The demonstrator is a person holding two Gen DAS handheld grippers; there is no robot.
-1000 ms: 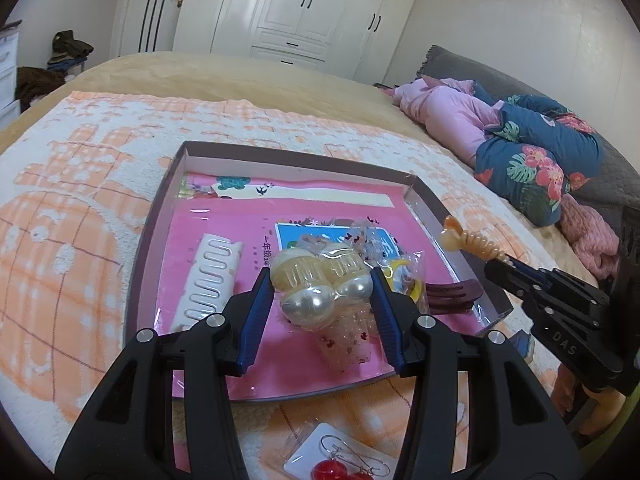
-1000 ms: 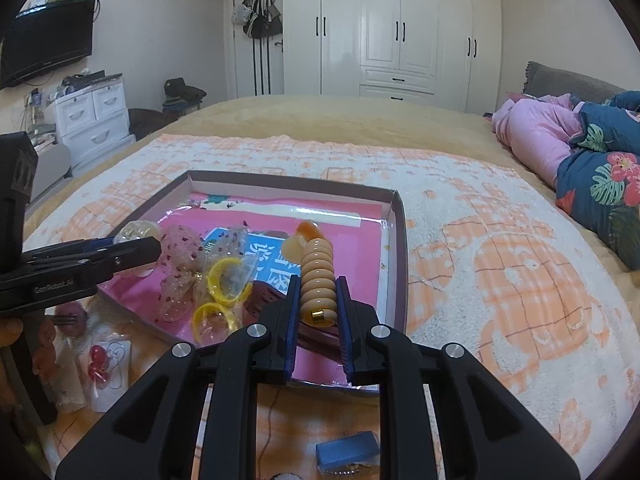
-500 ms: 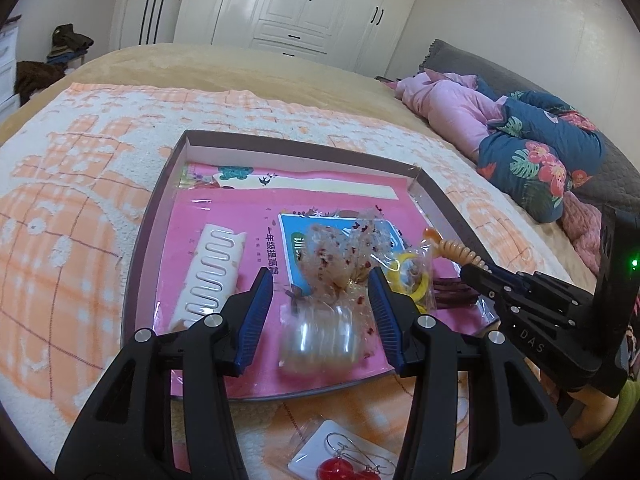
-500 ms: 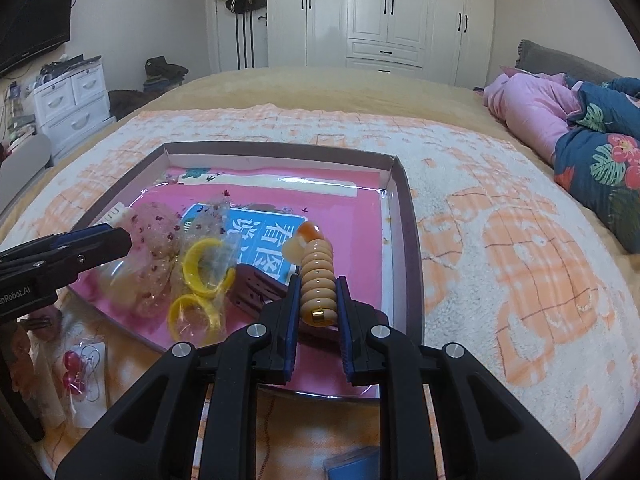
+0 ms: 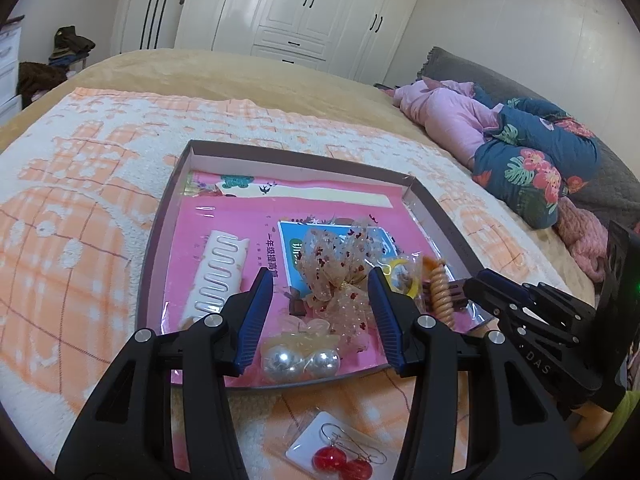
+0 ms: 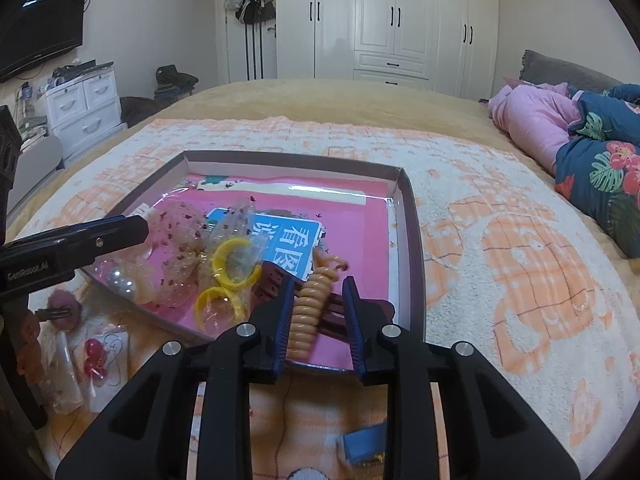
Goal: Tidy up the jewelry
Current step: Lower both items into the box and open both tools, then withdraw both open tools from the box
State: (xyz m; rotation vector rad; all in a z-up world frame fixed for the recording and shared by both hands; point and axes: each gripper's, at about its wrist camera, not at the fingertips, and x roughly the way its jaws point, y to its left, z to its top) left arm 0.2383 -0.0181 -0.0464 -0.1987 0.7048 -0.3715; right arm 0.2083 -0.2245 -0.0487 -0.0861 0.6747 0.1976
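Note:
A dark-rimmed tray (image 5: 296, 160) with a pink lining lies on the bed. My left gripper (image 5: 320, 280) stands open over its near edge. Below its fingers a clear packet with pearl earrings (image 5: 300, 360) and a speckled organza bow (image 5: 336, 268) rests in the tray. My right gripper (image 6: 318, 284) is at the tray's near right corner with its jaws opening. An orange spiral hair tie (image 6: 310, 312) lies between them on a dark brown clip (image 6: 272, 280), and a gap shows beside its right pad.
In the tray also lie a white wavy comb (image 5: 218, 276) and bagged yellow hoops (image 6: 232, 264). A card of red ball earrings (image 5: 340, 452) and a small blue box (image 6: 364, 444) sit on the blanket in front. Folded bedding (image 5: 520, 152) is piled at the right.
The pearl packet, earlier up between the left fingers, now lies in the tray. The right gripper came down with the spiral tie, and its jaws have spread off it.

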